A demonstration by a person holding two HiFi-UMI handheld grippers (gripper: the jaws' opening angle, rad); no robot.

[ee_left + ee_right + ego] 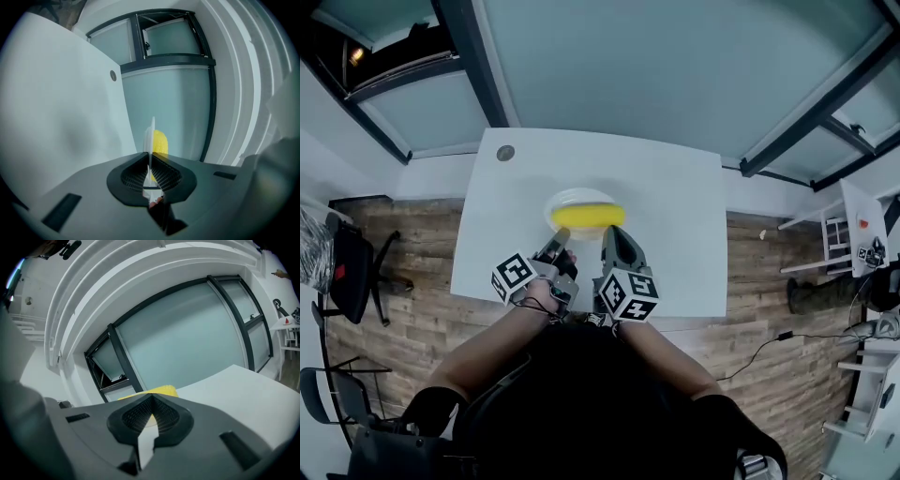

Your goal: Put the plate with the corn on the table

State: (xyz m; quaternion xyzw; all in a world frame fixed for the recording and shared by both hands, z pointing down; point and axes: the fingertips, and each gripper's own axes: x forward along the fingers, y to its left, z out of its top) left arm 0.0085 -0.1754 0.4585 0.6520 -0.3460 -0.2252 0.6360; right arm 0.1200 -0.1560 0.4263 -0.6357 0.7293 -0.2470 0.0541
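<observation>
White rectangular table [675, 216] standing on a wood-plank floor [403, 272], with a small grey round cap [505, 153] set near its far left corner

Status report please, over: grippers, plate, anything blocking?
Left hand-held gripper shut on round white plate rim. Right hand-held gripper likewise. Yellow corn aboard, over white table. Nothing blocking.

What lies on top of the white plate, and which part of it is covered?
A yellow corn lies on the plate. The corn covers the plate's middle, and the left gripper and right gripper, shut on it, cover its near rim.
</observation>
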